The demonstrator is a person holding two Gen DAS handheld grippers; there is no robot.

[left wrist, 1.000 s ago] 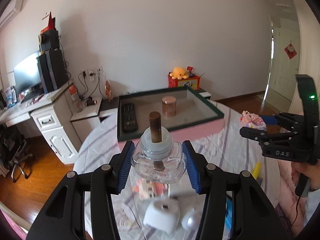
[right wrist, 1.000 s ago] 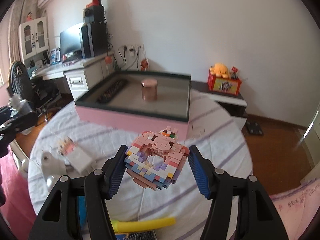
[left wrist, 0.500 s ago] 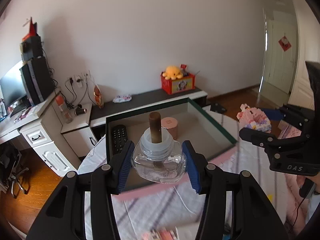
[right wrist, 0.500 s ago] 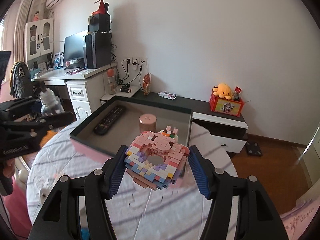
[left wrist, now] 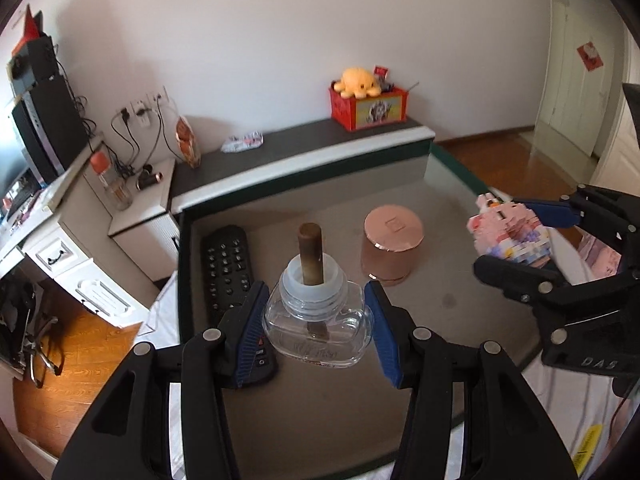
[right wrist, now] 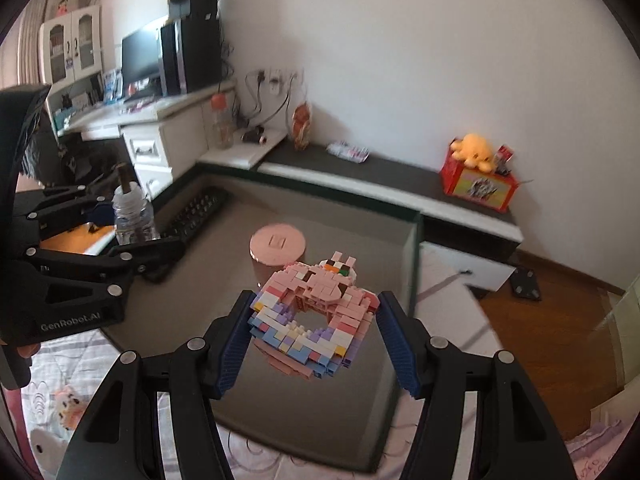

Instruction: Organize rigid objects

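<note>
the left gripper [left wrist: 316,320] pinches a clear glass bottle [left wrist: 318,334] with a brown wick, held above the grey floor of the dark-rimmed tray [left wrist: 460,162]; the right gripper [right wrist: 316,336] is clamped on a pink brick-built model [right wrist: 314,312], also over the tray; inside it lie a black remote [left wrist: 226,264] at the left and a rose-lidded jar [left wrist: 392,246] near the middle, apart from each other
</note>
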